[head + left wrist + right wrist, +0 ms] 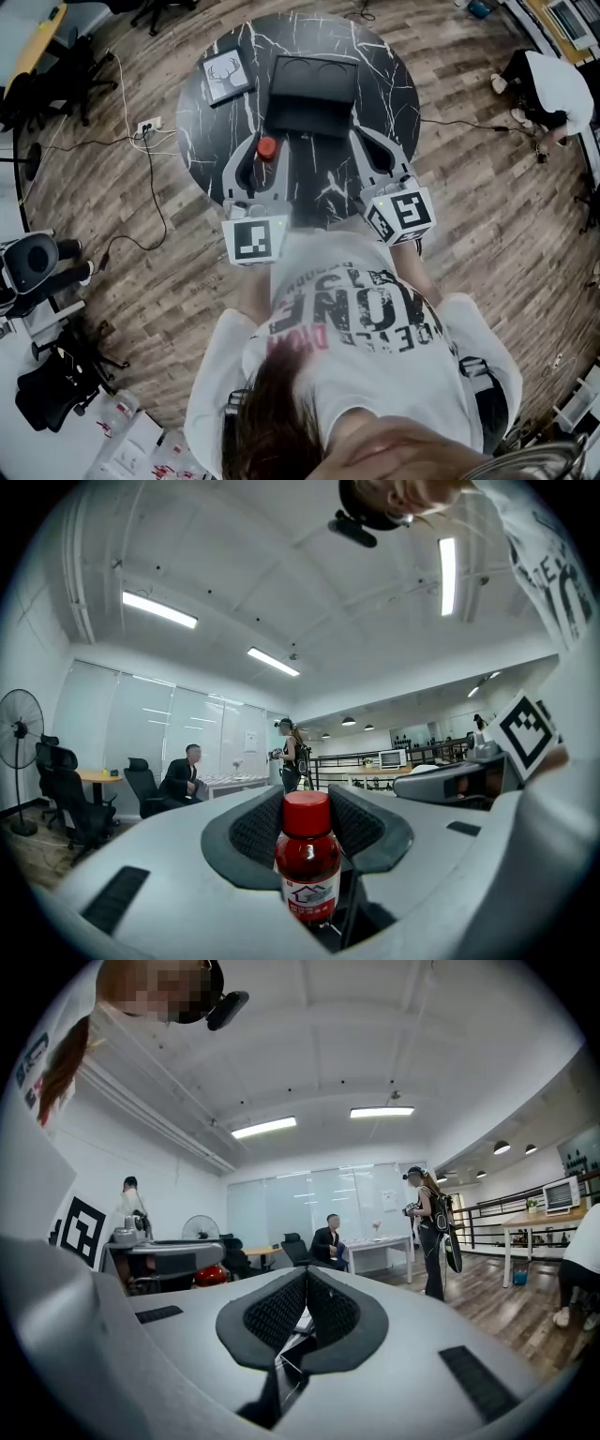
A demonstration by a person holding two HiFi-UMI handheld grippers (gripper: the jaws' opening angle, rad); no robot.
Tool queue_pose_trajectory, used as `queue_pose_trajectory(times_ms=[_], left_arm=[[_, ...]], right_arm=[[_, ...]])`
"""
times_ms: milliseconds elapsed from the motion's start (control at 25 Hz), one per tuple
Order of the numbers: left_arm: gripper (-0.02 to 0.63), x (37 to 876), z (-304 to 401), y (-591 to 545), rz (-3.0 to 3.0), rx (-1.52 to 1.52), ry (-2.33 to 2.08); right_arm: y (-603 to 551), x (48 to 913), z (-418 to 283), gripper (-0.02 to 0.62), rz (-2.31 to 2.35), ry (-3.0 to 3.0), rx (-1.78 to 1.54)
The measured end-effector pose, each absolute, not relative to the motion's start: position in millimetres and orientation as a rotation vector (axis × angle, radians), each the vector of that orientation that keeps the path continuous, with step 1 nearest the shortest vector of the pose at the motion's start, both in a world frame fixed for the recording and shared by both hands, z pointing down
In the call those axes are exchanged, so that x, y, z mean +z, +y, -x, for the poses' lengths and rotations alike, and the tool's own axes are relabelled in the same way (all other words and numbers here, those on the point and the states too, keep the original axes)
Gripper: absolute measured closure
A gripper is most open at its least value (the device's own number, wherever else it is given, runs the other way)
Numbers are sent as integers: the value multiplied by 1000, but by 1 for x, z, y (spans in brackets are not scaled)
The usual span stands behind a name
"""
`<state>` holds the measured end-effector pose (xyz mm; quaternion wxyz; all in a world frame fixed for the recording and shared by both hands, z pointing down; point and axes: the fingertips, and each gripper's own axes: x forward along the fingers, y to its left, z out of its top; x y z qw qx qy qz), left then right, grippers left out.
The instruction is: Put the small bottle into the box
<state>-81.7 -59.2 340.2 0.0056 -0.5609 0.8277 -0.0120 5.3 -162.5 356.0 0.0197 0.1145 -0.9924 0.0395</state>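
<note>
Jaws of the left gripper (265,142) grip a small bottle (267,149) with a red cap over the round black marble tabletop (202,131) in the head view. The bottle is just short of the open black box (309,117), near its left front corner and not yet inside. The right gripper (364,139) hangs by the box's right front corner. A framed deer picture (228,77) lies left of the box, clear of the likely path.

The left gripper view shows the ribbed pads (255,829) pressed on both sides of the upright bottle (307,860), with the cap standing proud of them. The hold looks centred and sound.

The right gripper view shows its jaws drawn together at the tips, with nothing between them.

Done well, the step calls for carrying the bottle forward over the box's near wall with the gripper kept level so the bottle stays upright. It should then be lowered until its base rests inside before the jaws part. The empty right gripper is best kept off the box's rim.
</note>
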Motion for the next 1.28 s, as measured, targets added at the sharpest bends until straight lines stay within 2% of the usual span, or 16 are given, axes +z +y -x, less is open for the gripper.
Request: queue_pose_trajectory(times_ms=[520, 1280], left_arm=[[459, 337, 91, -70, 1806, -16, 2561], [459, 340, 153, -89, 2039, 32, 2417]], right_arm=[[-170, 353, -1, 594, -419, -3081, 141], [-175, 356, 36, 594, -732, -2995, 158]])
